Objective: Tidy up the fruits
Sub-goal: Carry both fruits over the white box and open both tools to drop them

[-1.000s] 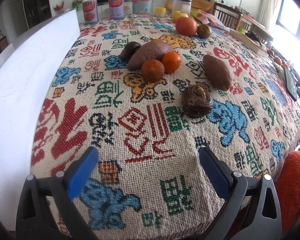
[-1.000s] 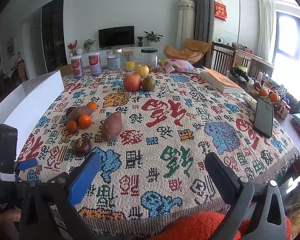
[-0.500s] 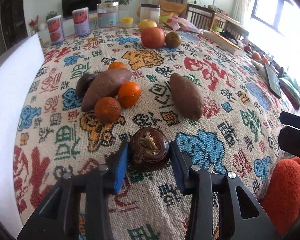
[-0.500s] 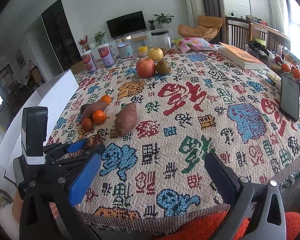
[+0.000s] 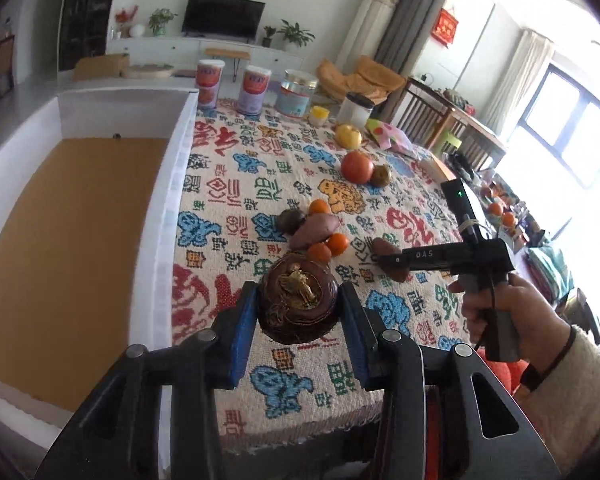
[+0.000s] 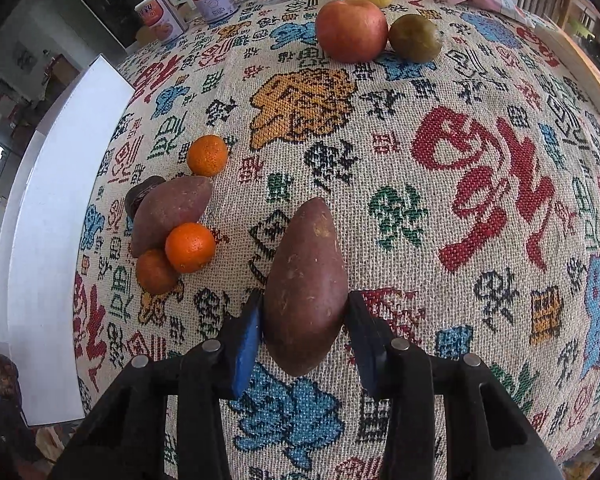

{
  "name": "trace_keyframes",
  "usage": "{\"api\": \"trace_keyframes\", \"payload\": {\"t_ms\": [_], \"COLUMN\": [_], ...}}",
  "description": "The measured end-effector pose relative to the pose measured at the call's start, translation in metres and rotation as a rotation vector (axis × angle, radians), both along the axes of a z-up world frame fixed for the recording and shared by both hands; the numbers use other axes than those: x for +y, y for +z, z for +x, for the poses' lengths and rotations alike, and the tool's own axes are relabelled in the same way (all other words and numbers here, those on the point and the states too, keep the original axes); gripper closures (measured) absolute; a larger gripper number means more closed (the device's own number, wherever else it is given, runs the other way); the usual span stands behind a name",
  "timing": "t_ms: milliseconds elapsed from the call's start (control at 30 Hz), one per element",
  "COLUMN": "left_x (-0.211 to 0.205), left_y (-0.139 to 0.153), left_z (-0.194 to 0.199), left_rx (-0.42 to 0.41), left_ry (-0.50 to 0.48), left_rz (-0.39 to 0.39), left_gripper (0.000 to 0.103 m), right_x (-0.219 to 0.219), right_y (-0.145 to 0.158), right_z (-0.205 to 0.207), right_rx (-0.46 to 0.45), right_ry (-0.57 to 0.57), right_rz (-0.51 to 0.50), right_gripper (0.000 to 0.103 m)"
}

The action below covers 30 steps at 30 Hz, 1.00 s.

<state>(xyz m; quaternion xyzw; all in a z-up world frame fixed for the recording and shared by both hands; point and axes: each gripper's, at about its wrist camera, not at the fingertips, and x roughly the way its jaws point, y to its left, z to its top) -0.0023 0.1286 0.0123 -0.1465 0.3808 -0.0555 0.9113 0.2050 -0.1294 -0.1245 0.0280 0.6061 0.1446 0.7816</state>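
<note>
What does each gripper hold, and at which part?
Left gripper: the dark round fruit, by its sides. Right gripper: the sweet potato, around its wide lower middle.

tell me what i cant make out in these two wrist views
- Left wrist view: the underside of the dark round fruit is hidden by the left gripper, so contact with the tablecloth cannot be told.
- Right wrist view: whether the sweet potato is lifted; the right gripper covers its near end.
- Right wrist view: the dark fruit behind the second sweet potato is mostly hidden.
- Left wrist view: the can labels are too small.
</note>
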Motion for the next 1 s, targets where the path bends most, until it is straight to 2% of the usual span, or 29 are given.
{"api": "trace_keyframes", "payload": {"t_ms": [167, 233, 300, 400, 567, 633, 767, 933, 1000], "left_x": [0.074, 0.104, 0.126, 0.152, 0.172, 0.176, 0.182, 0.184, 0.183], "left_y": [0.043, 0.047, 0.041, 0.021, -0.025, -0.038, -0.052, -0.06, -0.062], "left_z": [-0.028, -0.032, -0.032, -0.028, -0.021, -0.022, -0.03, -0.034, -0.034], "left_rx": [-0.046, -0.041, -0.017, 0.049, 0.174, 0.212, 0.24, 0.256, 0.26], "left_ry": [0.147, 0.214, 0.278, 0.341, 0.39, 0.401, 0.415, 0.418, 0.418], "left_rz": [0.006, 0.011, 0.05, 0.066, 0.099, 0.095, 0.091, 0.091, 0.105], "left_gripper": [0.062, 0.062, 0.062, 0.062, 0.062, 0.062, 0.061, 0.06, 0.054], "right_x": [-0.039, -0.038, -0.023, 0.03, 0.162, 0.214, 0.294, 0.339, 0.343], "right_y": [0.029, 0.049, 0.072, 0.103, 0.126, 0.124, 0.1, 0.065, 0.057], "right_z": [-0.013, -0.018, -0.023, -0.032, -0.07, -0.089, -0.127, -0.156, -0.159], "right_rx": [0.004, -0.016, -0.038, -0.071, -0.091, -0.093, -0.092, -0.132, -0.149], "right_ry": [-0.056, -0.044, -0.012, 0.096, 0.387, 0.508, 0.698, 0.805, 0.812], "right_rz": [0.167, 0.224, 0.292, 0.395, 0.527, 0.527, 0.428, 0.256, 0.22], "right_gripper": [0.062, 0.062, 0.062, 0.062, 0.062, 0.062, 0.062, 0.062, 0.061]}}
